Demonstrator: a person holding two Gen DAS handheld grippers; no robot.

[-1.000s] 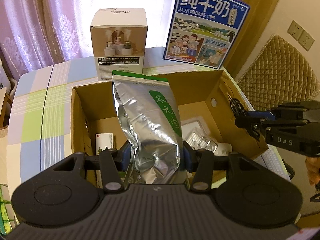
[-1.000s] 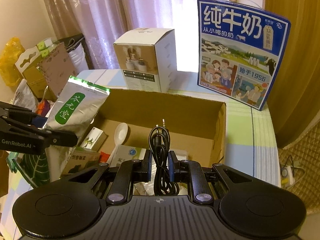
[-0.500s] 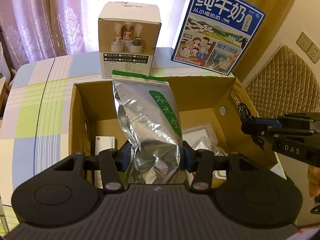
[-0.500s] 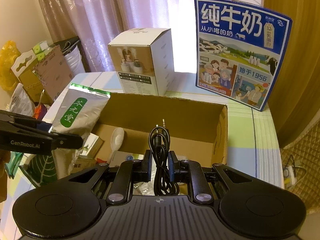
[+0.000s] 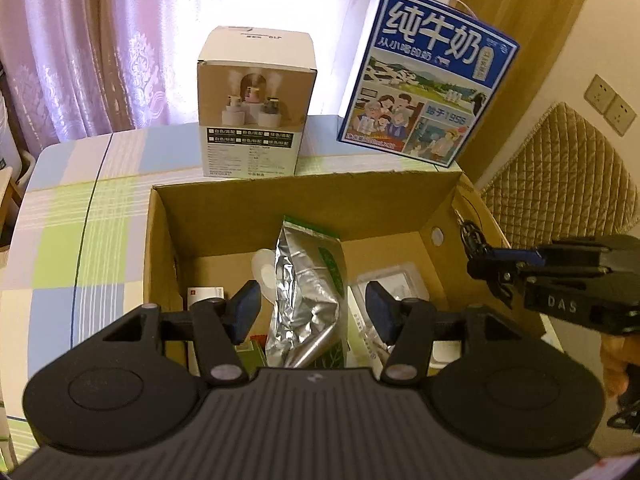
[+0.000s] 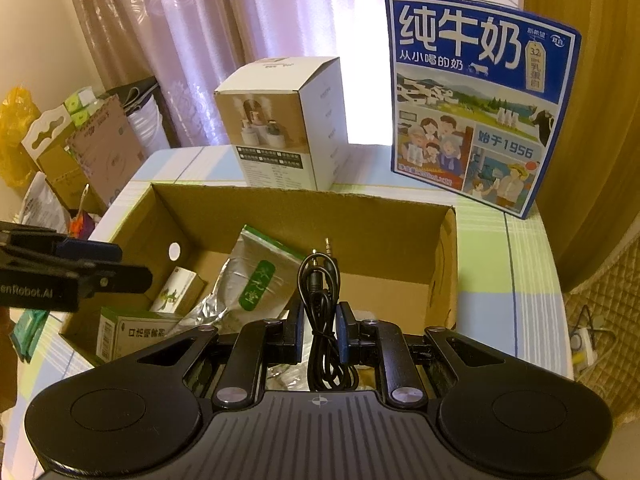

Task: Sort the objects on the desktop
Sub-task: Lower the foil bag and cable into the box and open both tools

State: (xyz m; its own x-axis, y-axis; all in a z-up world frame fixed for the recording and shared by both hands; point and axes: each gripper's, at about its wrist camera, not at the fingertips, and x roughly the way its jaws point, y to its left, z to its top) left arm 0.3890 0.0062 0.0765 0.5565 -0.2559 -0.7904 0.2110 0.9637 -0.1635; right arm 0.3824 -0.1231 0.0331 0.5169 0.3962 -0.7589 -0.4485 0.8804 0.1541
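The left gripper (image 5: 312,312) stands with its blue pads apart and nothing pressed between them; its jaws have just been opening. The crinkled silver foil pouch with a green label (image 5: 306,304) sits loose between the pads, dropped into the open brown cardboard box (image 5: 304,196) and leaning among the small cartons there. Off to the side, the right gripper (image 6: 319,330) is clenched on a coiled black audio cable with metal jack plugs (image 6: 319,280), the loops pinched between its pads and the plugs standing up above the box's interior.

Beyond the box, on the pastel checked tablecloth (image 5: 80,208), stand a white and tan product carton (image 5: 256,108) and a tall blue milk carton printed with cartoon figures (image 5: 424,88); pink curtains hang behind.

The pouch looks light, and its foil skin slick and easily creased, so a grip low on the filled body would probably hold better than one at the flat sealed top. The cable is limp and springy; I judge it is best held across the bundled middle, as now, since a single strand would let the coil unwind and the plugs swing.
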